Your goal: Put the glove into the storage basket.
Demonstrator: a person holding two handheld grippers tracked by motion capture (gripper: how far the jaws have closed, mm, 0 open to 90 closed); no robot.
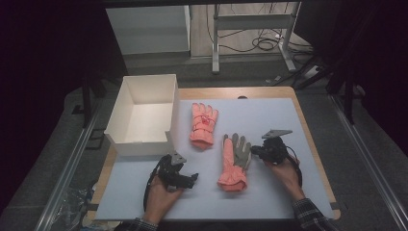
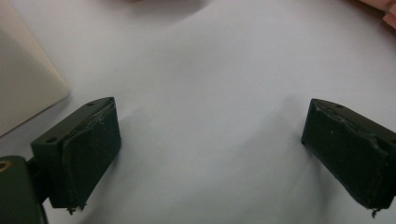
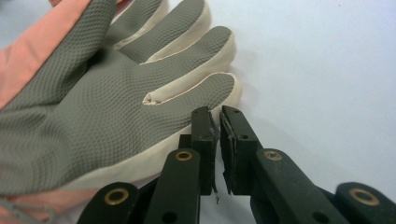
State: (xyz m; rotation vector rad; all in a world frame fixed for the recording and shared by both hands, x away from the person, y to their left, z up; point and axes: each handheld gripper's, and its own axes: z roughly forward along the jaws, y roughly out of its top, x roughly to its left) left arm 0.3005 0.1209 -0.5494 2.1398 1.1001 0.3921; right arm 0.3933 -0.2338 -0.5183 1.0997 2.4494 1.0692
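Observation:
A pink glove (image 1: 235, 161) lies palm up on the white mat, its grey grip side (image 3: 102, 93) facing me and its cuff toward the person. A second pink glove (image 1: 203, 124) lies back up, farther off beside the box. My right gripper (image 1: 254, 150) sits low at the right edge of the palm-up glove. In the right gripper view its jaws (image 3: 217, 114) are shut, tips against the cream rim of the little finger, with no fabric seen between them. My left gripper (image 1: 192, 179) rests left of that glove's cuff, jaws (image 2: 210, 154) wide open over bare mat.
An open white box (image 1: 139, 147) stands at the mat's left, just beyond the left gripper; its corner (image 2: 23, 79) appears in the left gripper view. The white mat (image 1: 269, 120) covers a wooden table. Table legs and cables lie on the floor behind.

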